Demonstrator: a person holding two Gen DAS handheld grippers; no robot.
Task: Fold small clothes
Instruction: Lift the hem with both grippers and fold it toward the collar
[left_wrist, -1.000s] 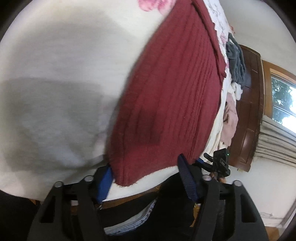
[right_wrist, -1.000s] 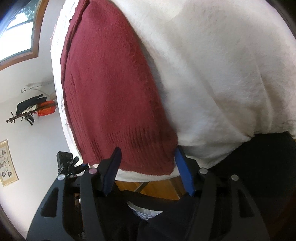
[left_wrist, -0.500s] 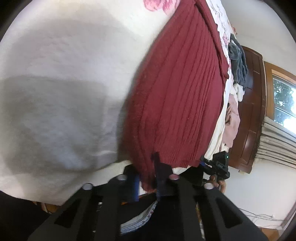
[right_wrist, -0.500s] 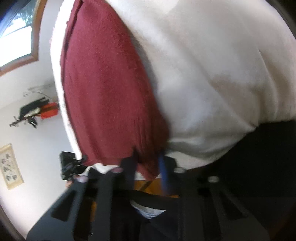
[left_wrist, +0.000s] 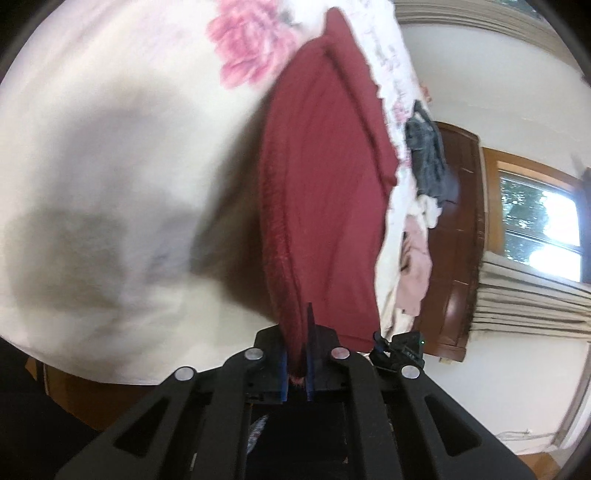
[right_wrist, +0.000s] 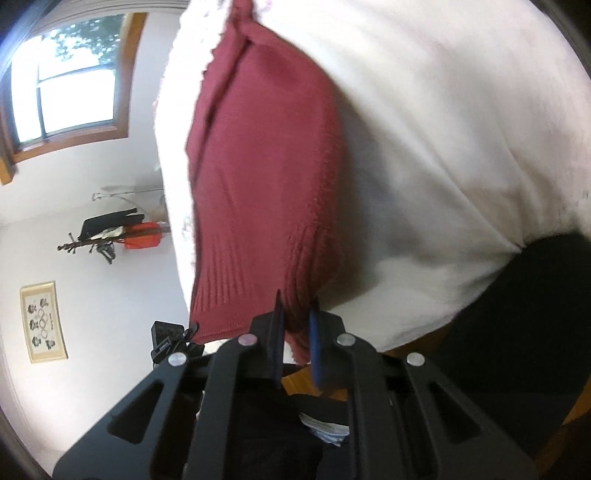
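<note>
A dark red ribbed knit garment (left_wrist: 325, 192) lies on a white cover with pink flowers (left_wrist: 110, 147). My left gripper (left_wrist: 296, 354) is shut on its near hem corner, and the cloth rises off the cover there. In the right wrist view the same red garment (right_wrist: 258, 177) stretches away over the white cover (right_wrist: 443, 129). My right gripper (right_wrist: 297, 343) is shut on the other hem corner, the ribbed edge pinched between the blue pads. Each gripper shows in the other's view: the right gripper (left_wrist: 400, 345) and the left gripper (right_wrist: 170, 338).
A pile of grey, white and pink clothes (left_wrist: 424, 206) lies at the far edge of the cover. Behind it stand a brown wooden door (left_wrist: 461, 240), a window (left_wrist: 539, 225) and curtains. A coat rack (right_wrist: 110, 236) and a framed picture (right_wrist: 42, 321) are on the white wall.
Both grippers went from open around the hem to shut on it. The pinched near edge of the red garment has since lifted off the cover and bunched.
</note>
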